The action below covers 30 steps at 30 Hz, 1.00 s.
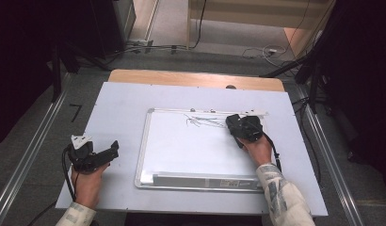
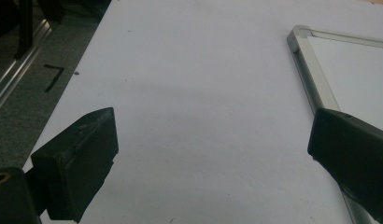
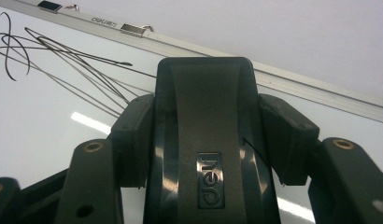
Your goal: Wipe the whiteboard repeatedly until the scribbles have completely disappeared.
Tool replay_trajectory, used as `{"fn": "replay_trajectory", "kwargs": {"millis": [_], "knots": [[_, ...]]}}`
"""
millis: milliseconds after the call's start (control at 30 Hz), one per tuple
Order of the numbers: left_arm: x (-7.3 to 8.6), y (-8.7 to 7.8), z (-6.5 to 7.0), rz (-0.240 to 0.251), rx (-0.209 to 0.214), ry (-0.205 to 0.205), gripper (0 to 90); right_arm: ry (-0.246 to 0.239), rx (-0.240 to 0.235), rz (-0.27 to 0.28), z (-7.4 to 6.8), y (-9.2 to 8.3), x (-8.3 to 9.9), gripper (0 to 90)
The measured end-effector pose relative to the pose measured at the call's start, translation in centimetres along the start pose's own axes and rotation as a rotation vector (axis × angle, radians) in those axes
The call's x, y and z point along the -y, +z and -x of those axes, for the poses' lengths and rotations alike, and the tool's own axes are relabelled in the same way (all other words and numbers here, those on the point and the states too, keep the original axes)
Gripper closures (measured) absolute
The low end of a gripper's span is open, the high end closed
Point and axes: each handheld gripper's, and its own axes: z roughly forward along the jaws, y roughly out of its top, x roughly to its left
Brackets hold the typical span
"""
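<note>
High view: a whiteboard with an aluminium frame lies flat near the middle of the table, its pen tray along the near edge. Black scribbles sit near the board's far edge, toward its right. The right gripper rests on the board just right of the scribbles, jaws clamped on a black eraser pressed to the surface; the hand and patterned sleeve come in from the lower right. The left gripper sits on the bare table left of the board, well apart from the eraser, pointing toward the board's left frame.

Left gripper view: its two black jaws stand wide apart with nothing between them. White table below; the board's far left corner shows at upper right. A black mark on the floor lies off the table's edge.

Right gripper view: the eraser, with a raised brand mark on its back, sits squeezed between the two jaws, one pad on each side. Scribbles lie at upper left, the far frame rail beyond.
</note>
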Motion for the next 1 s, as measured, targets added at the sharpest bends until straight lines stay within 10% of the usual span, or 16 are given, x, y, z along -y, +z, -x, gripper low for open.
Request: {"fn": "replay_trajectory", "kwargs": {"millis": [433, 1000], "knots": [[0.0, -0.1, -0.1, 0.003, -0.002, -0.008, 2.0, -0.010, -0.030, -0.008, -0.6, 0.2, -0.3, 38.6], [0.1, -0.2, -0.3, -0.001, -0.004, -0.015, 2.0, 0.051, 0.053, -0.031, 2.8, -0.9, 0.5, 38.5]]}}
